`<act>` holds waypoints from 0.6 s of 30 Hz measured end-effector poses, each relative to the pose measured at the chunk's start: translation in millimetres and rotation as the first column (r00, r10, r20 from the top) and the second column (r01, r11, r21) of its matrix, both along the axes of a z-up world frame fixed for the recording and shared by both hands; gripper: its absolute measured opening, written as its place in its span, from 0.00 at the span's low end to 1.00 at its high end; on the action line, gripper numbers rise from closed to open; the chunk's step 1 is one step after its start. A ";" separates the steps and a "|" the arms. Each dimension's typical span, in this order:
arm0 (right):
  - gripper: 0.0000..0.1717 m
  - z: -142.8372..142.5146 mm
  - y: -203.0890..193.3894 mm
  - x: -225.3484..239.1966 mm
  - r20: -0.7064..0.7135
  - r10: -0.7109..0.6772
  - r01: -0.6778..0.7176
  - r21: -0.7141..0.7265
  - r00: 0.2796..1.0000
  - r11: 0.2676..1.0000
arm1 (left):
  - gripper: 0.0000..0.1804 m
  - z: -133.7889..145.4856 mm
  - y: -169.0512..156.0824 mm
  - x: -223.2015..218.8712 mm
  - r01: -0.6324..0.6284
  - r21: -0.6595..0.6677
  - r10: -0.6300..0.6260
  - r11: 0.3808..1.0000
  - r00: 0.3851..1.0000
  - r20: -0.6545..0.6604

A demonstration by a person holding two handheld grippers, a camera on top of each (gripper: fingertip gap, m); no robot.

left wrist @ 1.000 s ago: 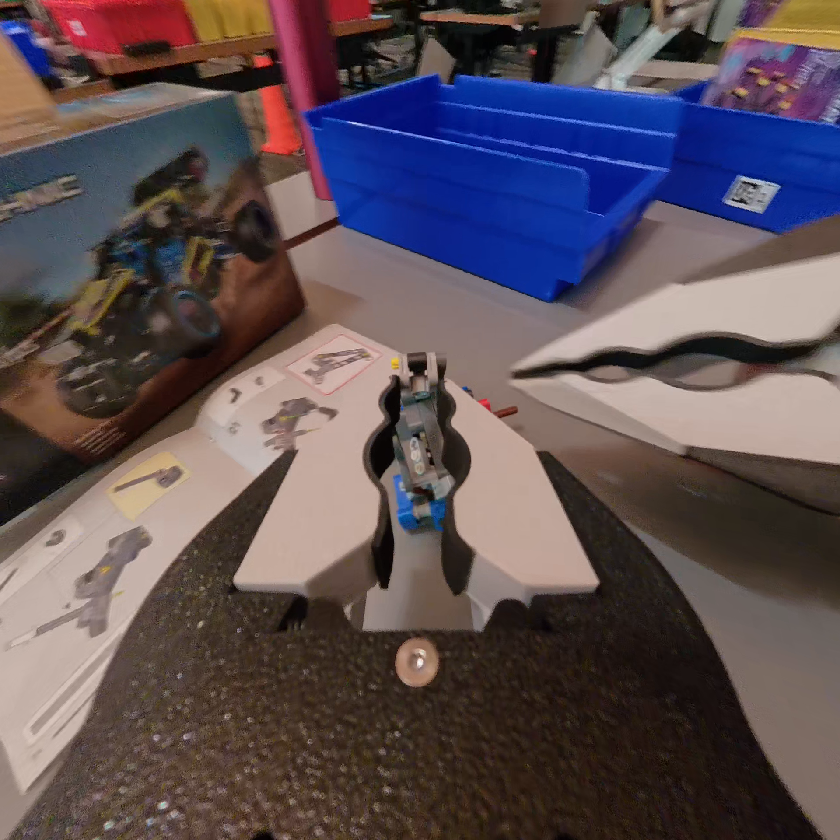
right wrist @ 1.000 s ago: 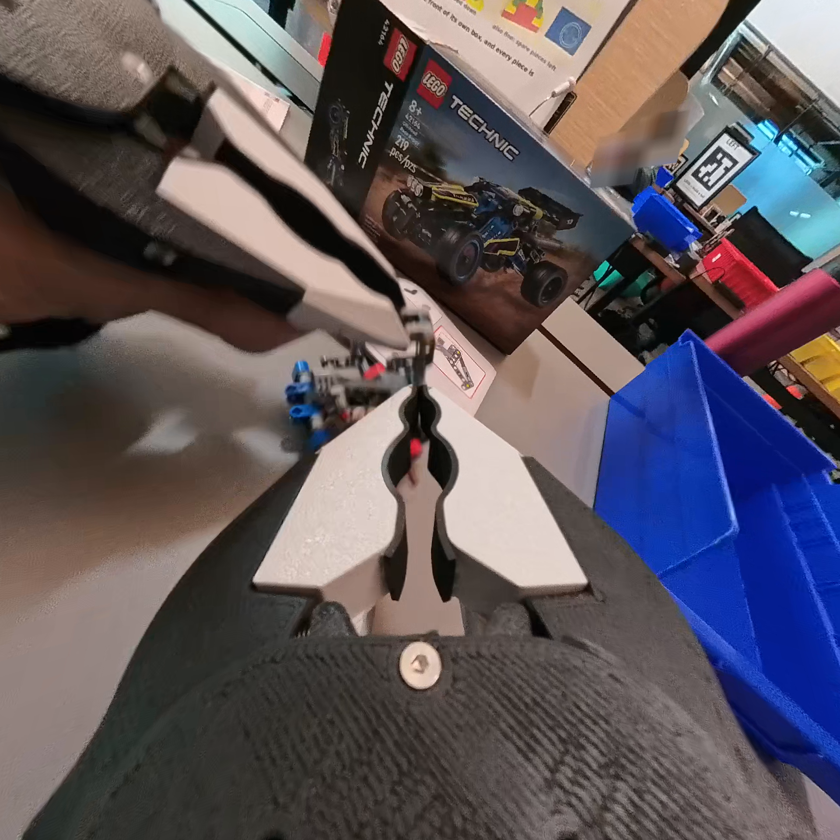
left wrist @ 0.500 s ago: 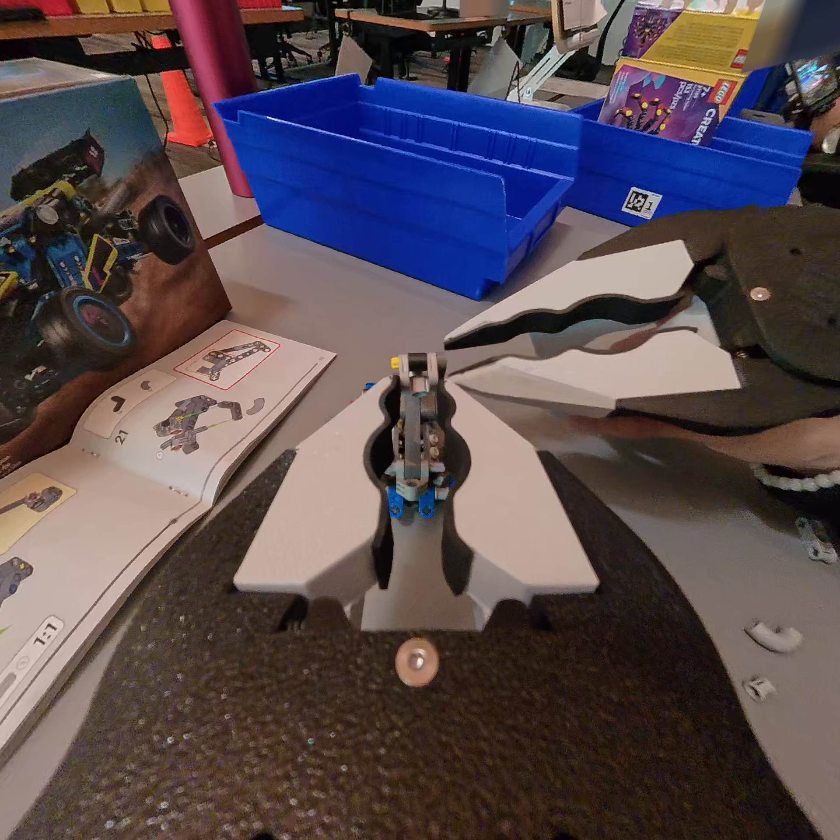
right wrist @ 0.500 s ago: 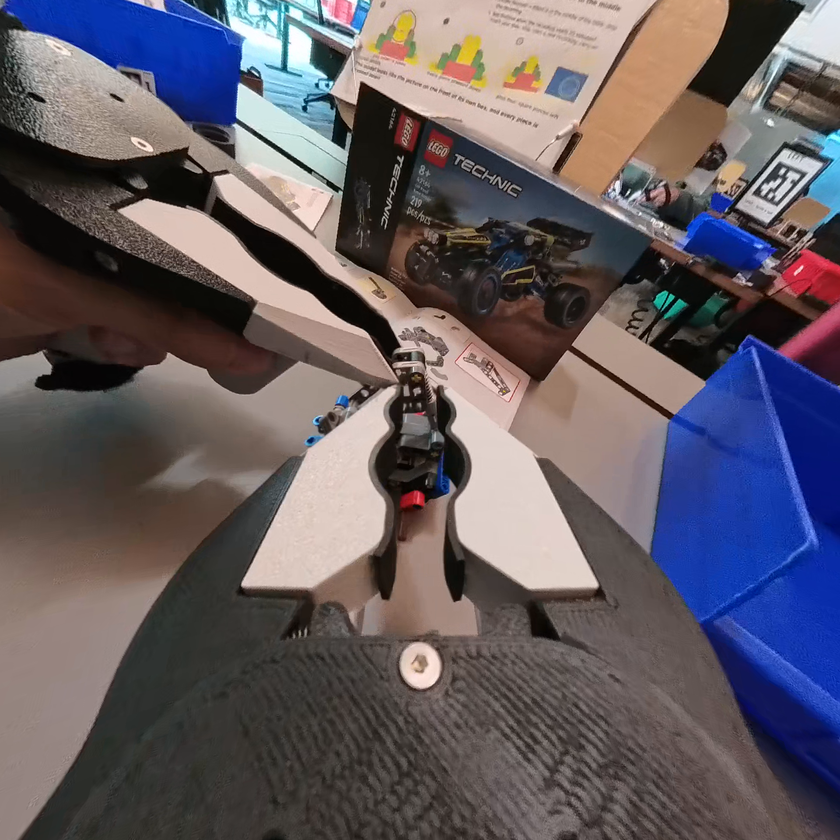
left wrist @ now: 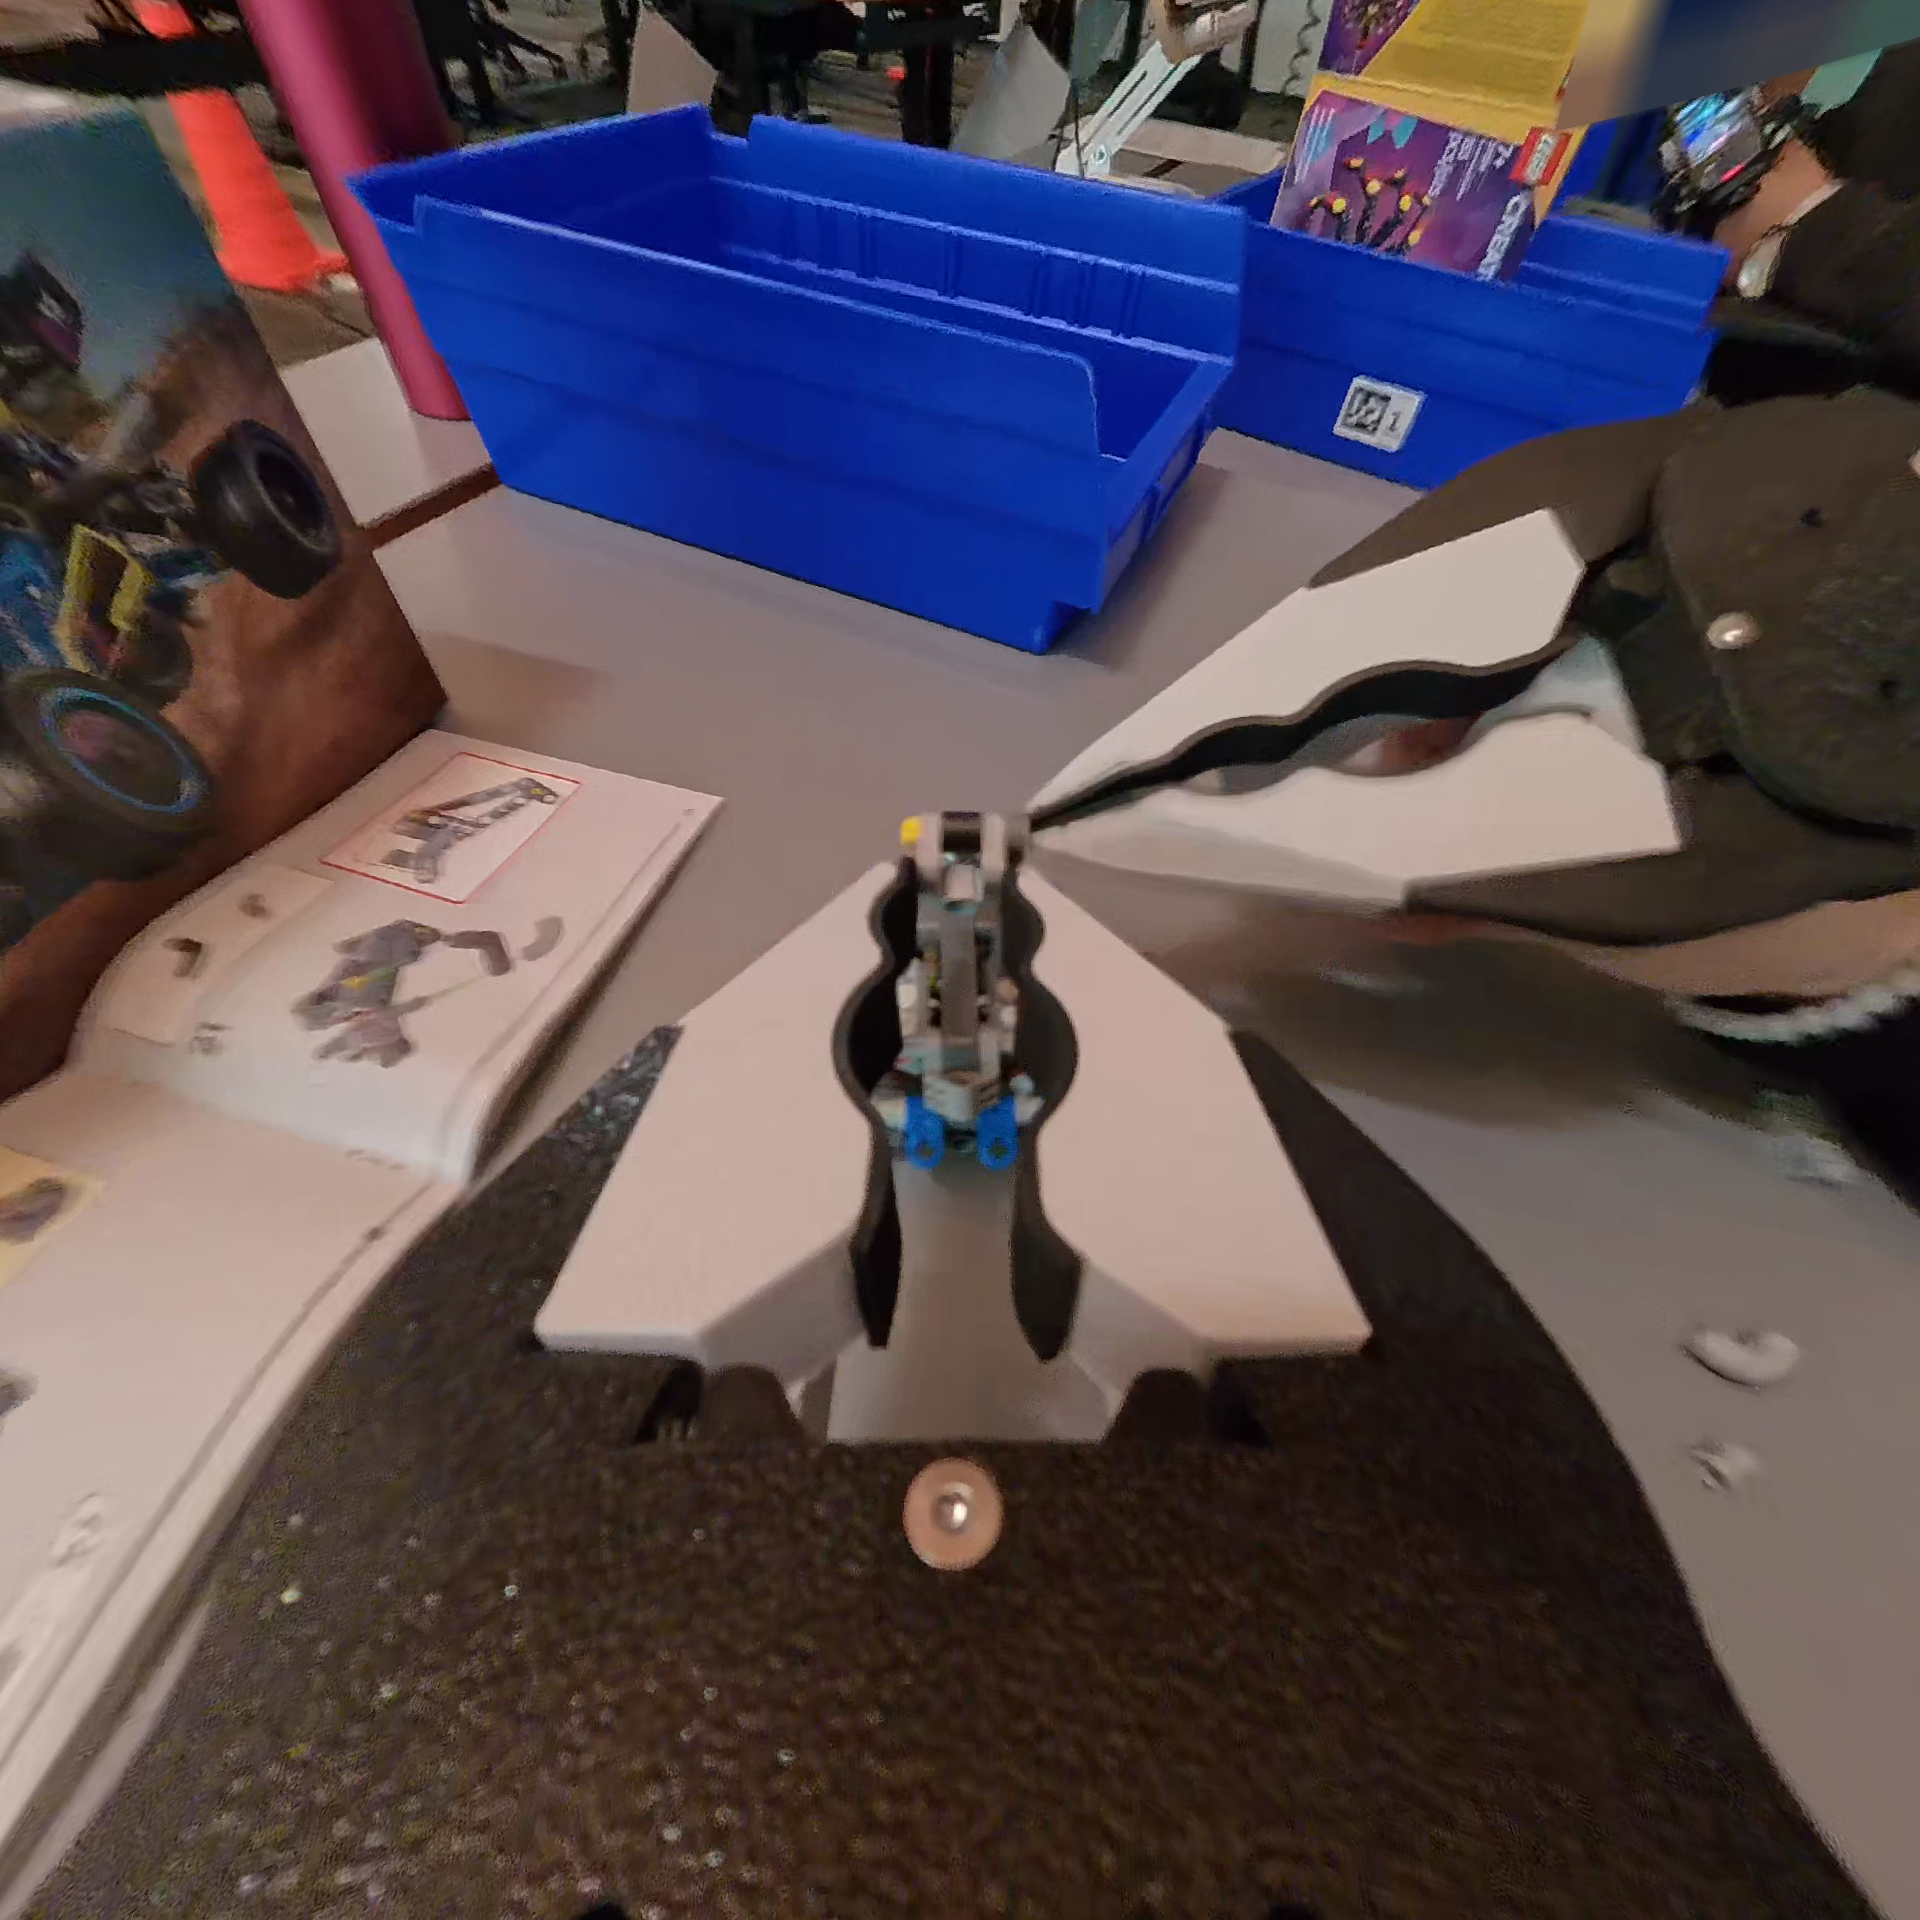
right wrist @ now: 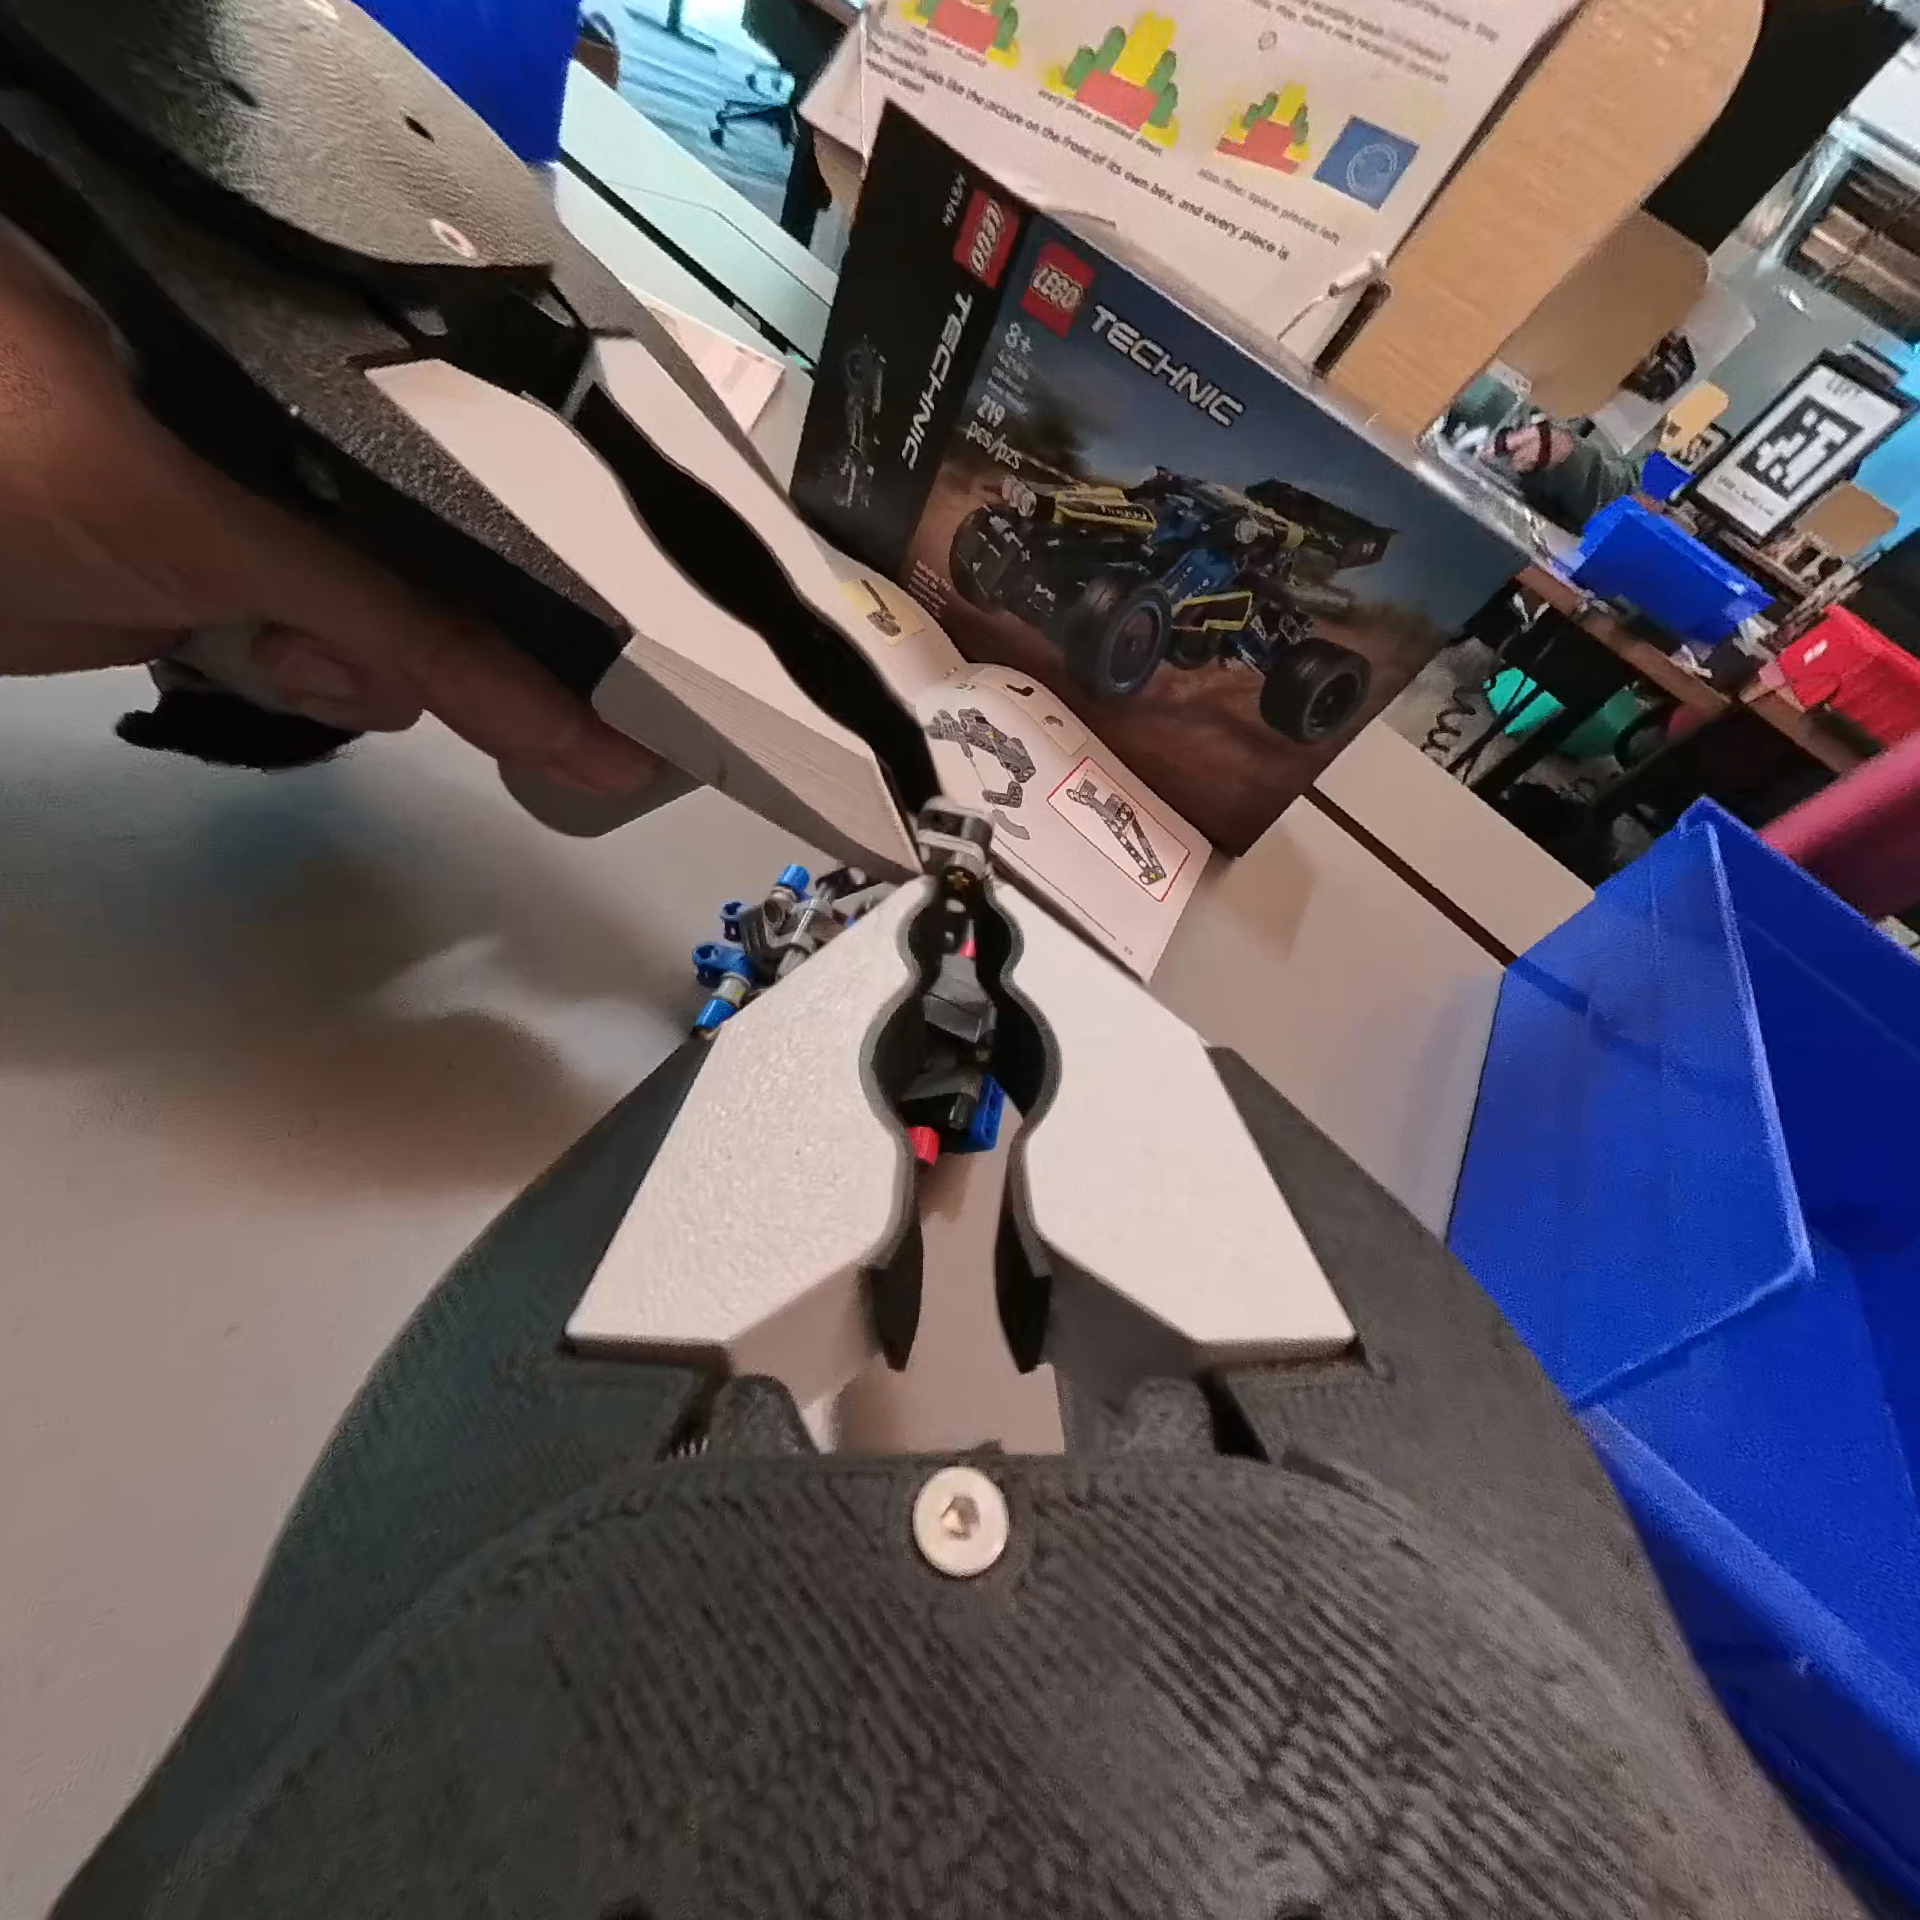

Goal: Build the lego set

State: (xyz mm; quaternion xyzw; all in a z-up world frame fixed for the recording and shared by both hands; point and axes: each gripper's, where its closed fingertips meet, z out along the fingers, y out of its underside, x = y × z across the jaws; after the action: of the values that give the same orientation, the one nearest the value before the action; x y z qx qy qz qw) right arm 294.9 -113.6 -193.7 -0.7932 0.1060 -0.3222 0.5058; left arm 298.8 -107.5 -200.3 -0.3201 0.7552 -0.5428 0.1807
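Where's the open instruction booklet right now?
In the left wrist view the instruction booklet lies open on the table, left of the left gripper, at the foot of the toy-car box.

Open instruction booklet point(left wrist: 395, 935) on table point(left wrist: 831, 707), toy box point(right wrist: 1143, 520) behind; blue bins point(left wrist: 810, 364) far; traffic cone point(left wrist: 244, 177) far left.

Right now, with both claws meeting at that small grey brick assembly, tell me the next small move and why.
Probably hold the left claw steady and press the right claw gently inward. The left clamps the small grey and blue brick assembly above the grey table, and the right's closed tips sit against its light grey top end.
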 end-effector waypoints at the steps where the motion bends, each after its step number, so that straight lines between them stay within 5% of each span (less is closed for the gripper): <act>1: 0.00 -3.1 -0.9 -0.3 0.000 -0.009 0.009 -0.026 1.000 1.000 | 0.07 4.5 6.7 6.6 -0.063 0.018 0.062 0.998 0.997 0.054; 6: 0.00 -24.7 8.5 -8.9 -0.116 0.002 -0.009 -0.059 0.993 0.998 | 0.07 11.4 7.3 5.9 -0.031 0.023 0.030 0.999 0.997 0.065; 11: 0.05 3.2 -6.5 4.0 -0.088 -0.052 0.063 0.134 0.995 0.989 | 0.07 6.3 -4.0 -1.1 0.008 -0.034 -0.008 0.999 1.000 0.002; 18: 0.07 -0.4 -0.7 0.0 -0.113 -0.005 0.021 0.142 0.994 0.990 | 0.07 6.9 -6.9 -3.0 0.004 -0.060 -0.005 0.998 1.000 -0.009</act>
State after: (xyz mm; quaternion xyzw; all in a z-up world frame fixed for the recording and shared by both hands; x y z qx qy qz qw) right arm 295.0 -114.4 -194.1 -0.7710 0.1623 -0.2716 0.5526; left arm 295.8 -114.4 -193.3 -0.3260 0.7401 -0.5641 0.1664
